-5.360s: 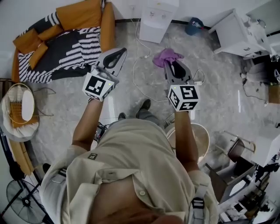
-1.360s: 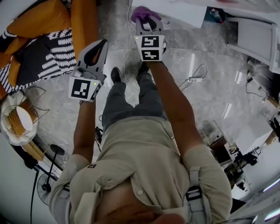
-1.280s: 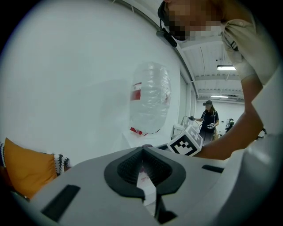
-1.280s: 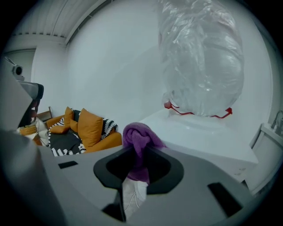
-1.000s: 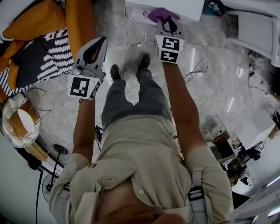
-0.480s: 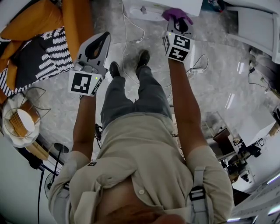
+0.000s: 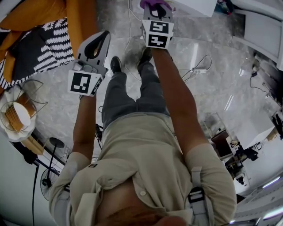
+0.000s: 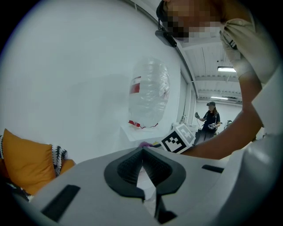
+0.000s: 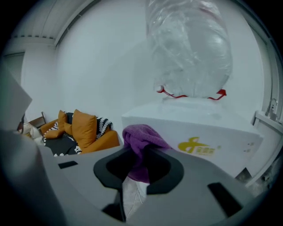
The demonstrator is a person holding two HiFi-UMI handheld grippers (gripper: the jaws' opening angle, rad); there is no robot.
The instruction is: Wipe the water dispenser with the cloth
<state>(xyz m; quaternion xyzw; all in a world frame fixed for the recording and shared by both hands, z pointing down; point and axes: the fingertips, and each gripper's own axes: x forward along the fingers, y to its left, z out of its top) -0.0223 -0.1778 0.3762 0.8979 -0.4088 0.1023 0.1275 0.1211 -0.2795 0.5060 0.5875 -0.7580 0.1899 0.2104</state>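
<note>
Just now the right hand-held gripper (image 7: 157,9) has swung leftward along the dispenser (image 7: 194,5) from where it was half a second ago. Over the last second and a half it went right and then back, so I judge the wiping to be under way as side-to-side strokes. Its jaws are clamped on the purple cloth (image 7: 152,3). The left hand-held gripper (image 7: 102,39) has hardly moved; it hangs well apart over the floor, jaws together on nothing.

From the head, only a strip of the dispenser shows at the top edge. The right gripper view gives far more: the cloth (image 9: 139,143) bunched above the jaws, at the white body's left corner, under the bottle (image 9: 190,48). Actual contact I cannot confirm. The left gripper view catches the scene sideways, with a bit of purple at the dispenser's ledge.
</note>
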